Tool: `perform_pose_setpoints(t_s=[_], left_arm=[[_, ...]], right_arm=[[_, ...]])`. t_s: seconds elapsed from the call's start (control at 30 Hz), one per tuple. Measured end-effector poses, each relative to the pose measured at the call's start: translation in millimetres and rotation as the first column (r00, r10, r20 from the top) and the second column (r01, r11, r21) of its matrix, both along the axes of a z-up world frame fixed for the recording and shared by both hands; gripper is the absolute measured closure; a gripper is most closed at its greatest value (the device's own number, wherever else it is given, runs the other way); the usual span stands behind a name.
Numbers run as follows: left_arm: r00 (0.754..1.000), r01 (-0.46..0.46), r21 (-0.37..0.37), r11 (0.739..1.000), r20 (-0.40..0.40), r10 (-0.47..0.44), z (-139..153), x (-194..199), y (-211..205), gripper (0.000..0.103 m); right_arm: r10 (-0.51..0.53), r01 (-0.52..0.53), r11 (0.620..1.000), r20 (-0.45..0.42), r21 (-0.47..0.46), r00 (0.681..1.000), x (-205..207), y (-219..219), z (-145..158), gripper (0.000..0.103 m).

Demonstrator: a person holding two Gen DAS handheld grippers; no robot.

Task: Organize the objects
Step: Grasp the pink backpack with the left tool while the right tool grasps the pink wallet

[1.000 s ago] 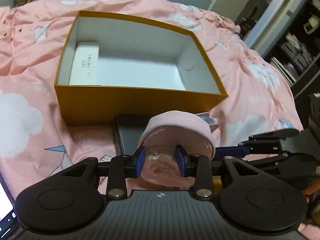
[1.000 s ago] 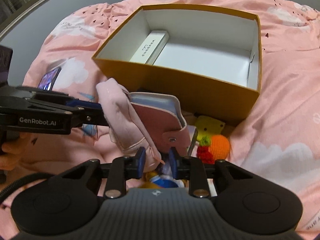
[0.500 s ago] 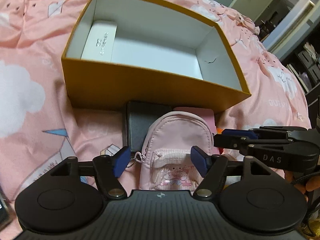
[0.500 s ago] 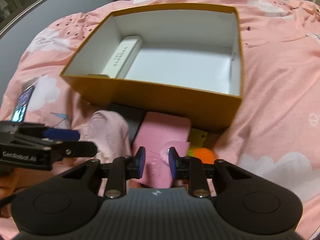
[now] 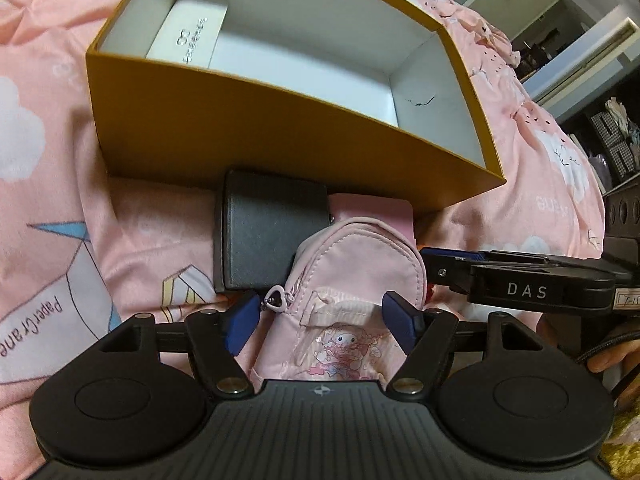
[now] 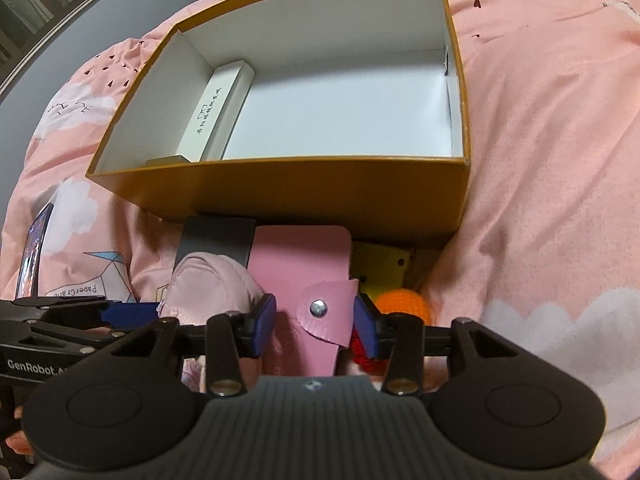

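Observation:
A pink mini backpack [image 5: 352,272] lies on the bed in front of the orange box [image 5: 280,132]. My left gripper [image 5: 320,320] straddles it. Its jaws stand wide and are closing slightly, and the left pad is clear of the zip pull. A pink snap wallet [image 6: 300,260] lies flat beside the backpack [image 6: 208,280]. Its flap sits between the pads of my right gripper [image 6: 316,322], whose jaws are opening with neither pad pressing on it. A slim white box [image 6: 216,112] lies inside the orange box [image 6: 304,184] along its left wall.
A dark grey case [image 5: 268,232] lies against the box front, partly under the backpack and wallet. A yellow item [image 6: 380,268] and an orange and red crochet toy [image 6: 400,300] sit right of the wallet. A phone [image 6: 34,256] lies at far left on the pink bedspread [image 6: 540,160].
The backpack and wallet, held up a second ago, now rest on the bed. Both grippers have sunk and spread their jaws off them. The orange box looms closer.

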State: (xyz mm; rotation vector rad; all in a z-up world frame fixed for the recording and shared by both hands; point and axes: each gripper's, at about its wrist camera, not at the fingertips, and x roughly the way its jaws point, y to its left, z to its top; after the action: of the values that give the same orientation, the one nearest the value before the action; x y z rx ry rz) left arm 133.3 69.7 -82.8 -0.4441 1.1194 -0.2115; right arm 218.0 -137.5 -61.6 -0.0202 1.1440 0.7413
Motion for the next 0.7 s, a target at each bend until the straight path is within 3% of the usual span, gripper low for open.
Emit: perform_pose_setpoints(t_s=[0.1,0.3,0.53,0.7], left_arm=[[1.0,0.002,-0.028,1.0,-0.01,-0.002,-2.0,-0.7,-1.5,0.038],[1.0,-0.011,0.032,0.999,0.011,0.01,4.6,-4.7,-5.9,0.071],[0.996,-0.054,0.095,0.994,0.079,0.047,24.8,-17.9,-0.8,0.076],[0.987,-0.123,0.102,0.987,0.117,0.111,39.5,-23.3,18.1,0.076]], right_arm=[[0.0,0.0,1.0,0.007,-0.004,1.0,-0.7,0.3,-0.3,0.059],[-0.001,0.001,1.0,0.018,-0.011,1.0,-2.0,-1.7,0.9,0.064],[-0.011,0.01,1.0,0.016,0.001,1.0,-4.9,-7.1,8.3,0.065],[-0.031,0.031,0.999,-0.014,-0.009,0.999,-4.1,-11.5,6.6,0.059]])
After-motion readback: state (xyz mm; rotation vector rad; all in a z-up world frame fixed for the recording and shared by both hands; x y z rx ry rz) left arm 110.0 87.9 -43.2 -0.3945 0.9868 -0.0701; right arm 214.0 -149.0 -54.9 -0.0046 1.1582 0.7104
